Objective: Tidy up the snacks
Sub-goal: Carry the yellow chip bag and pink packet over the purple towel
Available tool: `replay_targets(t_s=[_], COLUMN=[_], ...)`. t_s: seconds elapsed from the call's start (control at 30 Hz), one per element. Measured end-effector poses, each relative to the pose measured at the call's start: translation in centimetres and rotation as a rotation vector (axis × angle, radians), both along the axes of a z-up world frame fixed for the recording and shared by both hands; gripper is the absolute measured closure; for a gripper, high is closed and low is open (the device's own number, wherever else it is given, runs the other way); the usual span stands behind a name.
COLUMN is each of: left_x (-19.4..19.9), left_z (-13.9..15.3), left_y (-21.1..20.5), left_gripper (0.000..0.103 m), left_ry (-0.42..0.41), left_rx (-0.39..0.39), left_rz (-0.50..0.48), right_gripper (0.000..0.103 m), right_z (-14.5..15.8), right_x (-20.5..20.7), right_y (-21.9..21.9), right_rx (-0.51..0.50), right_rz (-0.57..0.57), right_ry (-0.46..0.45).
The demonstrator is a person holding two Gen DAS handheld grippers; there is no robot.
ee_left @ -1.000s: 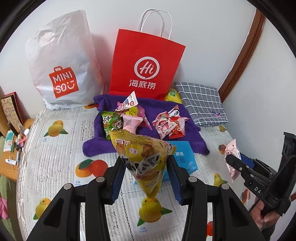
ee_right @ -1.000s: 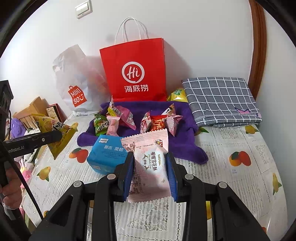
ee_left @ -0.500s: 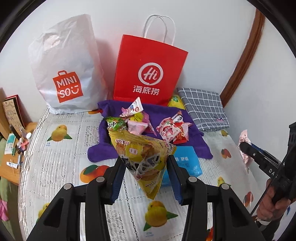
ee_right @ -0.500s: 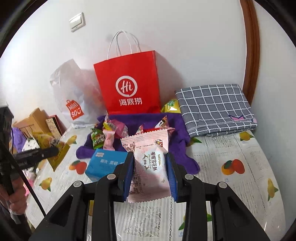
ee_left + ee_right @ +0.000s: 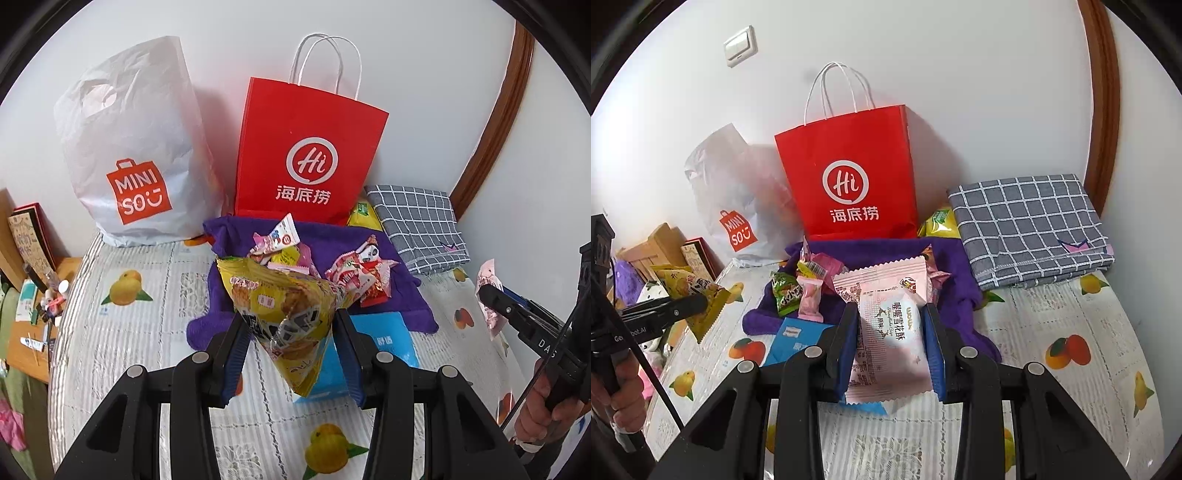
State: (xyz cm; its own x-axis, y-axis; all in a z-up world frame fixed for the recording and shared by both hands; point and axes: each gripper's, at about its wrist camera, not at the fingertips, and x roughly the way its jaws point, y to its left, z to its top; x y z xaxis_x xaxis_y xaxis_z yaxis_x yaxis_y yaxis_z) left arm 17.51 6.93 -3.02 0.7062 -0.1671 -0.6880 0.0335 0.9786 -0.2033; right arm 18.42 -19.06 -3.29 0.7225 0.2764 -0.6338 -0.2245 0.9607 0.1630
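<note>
Both grippers hold a snack above the fruit-print tablecloth (image 5: 122, 332).

Left wrist view: left gripper (image 5: 291, 332) is clamped on a yellow snack bag (image 5: 284, 314), which juts toward 12 o'clock over the purple cloth (image 5: 332, 243). Right wrist view: right gripper (image 5: 892, 332) is clamped on a pink snack packet (image 5: 886, 317); the red paper bag (image 5: 849, 177) stands at 12 o'clock.

Both wrist views toward red bag (image 5: 310, 155)
</note>
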Motion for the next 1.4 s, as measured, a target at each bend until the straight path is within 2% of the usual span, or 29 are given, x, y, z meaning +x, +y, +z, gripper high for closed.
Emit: replay_targets(t_s=[0.23, 0.43, 0.77, 1.17, 1.4], left_x=[0.9, 1.7, 3.4, 3.4, 3.4], left_z=[0.0, -1.1, -3.5, -4.5, -4.6], left_y=[0.4, 0.4, 0.2, 1.3, 1.0], left_gripper=[0.06, 0.06, 0.06, 0.06, 0.06], left_ry=[-0.022, -0.03, 0.004, 0.011, 0.012], left_rx=[0.053, 0.09, 0.089, 0.033, 0.047], left_rz=[0.021, 0.02, -0.002, 0.006, 0.003], right_gripper=[0.069, 0.069, 0.069, 0.069, 0.069], right_z=[0.0, -0.6, -2.0, -3.1, -3.1], right_x=[1.5, 2.6, 4.5, 6.8, 7.7], right_y=[1.2, 2.2, 2.7, 2.9, 3.4], right_rx=[0.0, 0.004, -0.008, -0.029, -0.03], right_rz=[0.008, 0.025, 0.026, 0.049, 0.066], right_ry=[0.004, 0.019, 0.035, 0.048, 0.052])
